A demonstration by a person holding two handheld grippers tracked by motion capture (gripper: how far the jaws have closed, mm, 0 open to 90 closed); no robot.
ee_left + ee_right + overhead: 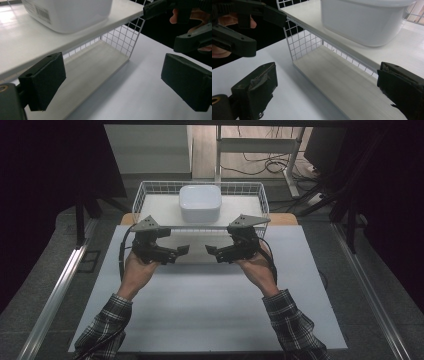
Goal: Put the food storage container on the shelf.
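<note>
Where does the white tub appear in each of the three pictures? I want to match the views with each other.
High view: the white tub sits upper centre, on the top shelf of the wire rack.
Left gripper view: top left, barcode label facing the camera.
Right gripper view: top right.
Shared landmark: the rack's white wire grid beneath the tub's shelf.

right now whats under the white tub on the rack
The white tub sits on the wire rack's white top shelf. Below it, a pale wooden lower shelf looks bare; its far end is hidden.
</note>
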